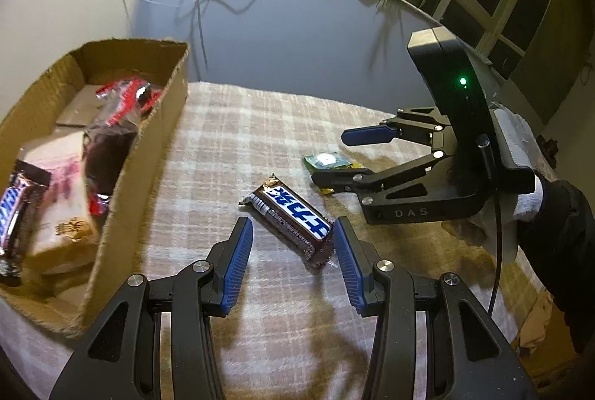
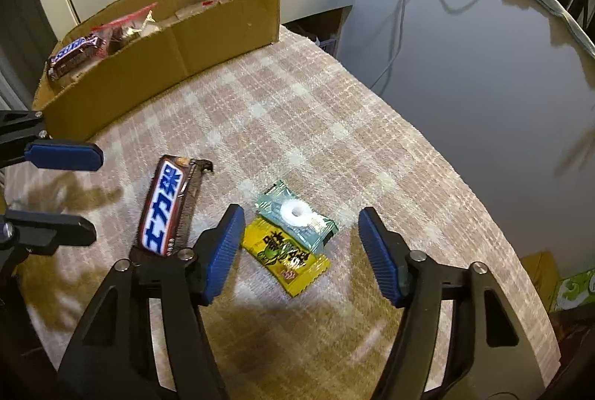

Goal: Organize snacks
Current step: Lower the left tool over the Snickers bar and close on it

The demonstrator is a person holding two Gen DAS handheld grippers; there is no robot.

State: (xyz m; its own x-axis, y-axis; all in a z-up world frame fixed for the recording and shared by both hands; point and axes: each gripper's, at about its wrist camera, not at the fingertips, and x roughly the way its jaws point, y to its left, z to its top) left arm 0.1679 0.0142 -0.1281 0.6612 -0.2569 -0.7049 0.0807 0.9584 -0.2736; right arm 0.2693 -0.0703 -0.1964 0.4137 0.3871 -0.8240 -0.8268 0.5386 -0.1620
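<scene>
Both grippers open, empty | left gripper point(image 1: 293, 258) straddles chocolate bar point(image 1: 292, 219), long axis diagonal | right gripper point(image 2: 297, 251) over candy packets point(image 2: 293, 236)

Three snacks lie on the checked cloth point(image 2: 297, 125): one brown chocolate bar point(image 2: 165, 205), one green mint packet point(image 2: 297, 214) and one yellow candy packet point(image 2: 286, 257). There is one cardboard box point(image 2: 178, 54). It has one more chocolate bar point(image 2: 74, 56) and some other snacks too jumbled to count.

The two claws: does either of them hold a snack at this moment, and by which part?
Nothing is held. The left claw is open around the chocolate bar, which lies on the cloth. The right claw is open above the two small candy packets.
</scene>
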